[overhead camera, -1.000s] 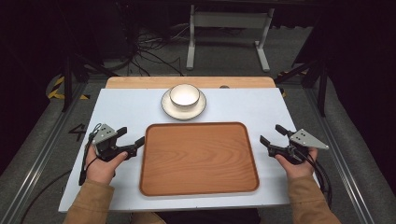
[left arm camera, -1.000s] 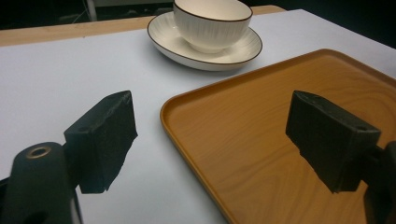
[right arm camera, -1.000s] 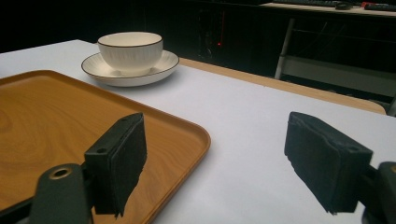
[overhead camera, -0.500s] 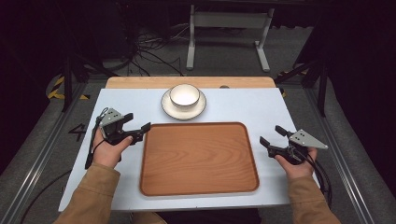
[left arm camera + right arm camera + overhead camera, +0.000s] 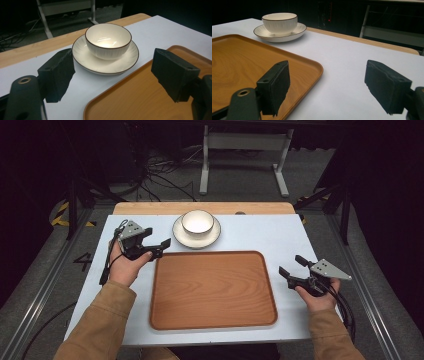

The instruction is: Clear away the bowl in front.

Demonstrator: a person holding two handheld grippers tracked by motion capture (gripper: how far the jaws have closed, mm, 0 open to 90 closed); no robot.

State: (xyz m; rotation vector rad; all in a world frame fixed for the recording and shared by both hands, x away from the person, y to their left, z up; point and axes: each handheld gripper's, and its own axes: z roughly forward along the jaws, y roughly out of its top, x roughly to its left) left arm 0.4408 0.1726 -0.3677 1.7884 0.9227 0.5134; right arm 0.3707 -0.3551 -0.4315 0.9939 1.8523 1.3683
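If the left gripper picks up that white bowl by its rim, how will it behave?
The bowl looks like glazed ceramic, so probably rigid, fairly heavy and breakable. Its glossy surface may slip between the pads of the left gripper. It sits loose on the saucer, so a push would likely slide it or drag the saucer along.

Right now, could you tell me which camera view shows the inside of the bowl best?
The left gripper view: the bowl sits close, its empty inside showing. The high view shows it small from above; the right gripper view shows its side.
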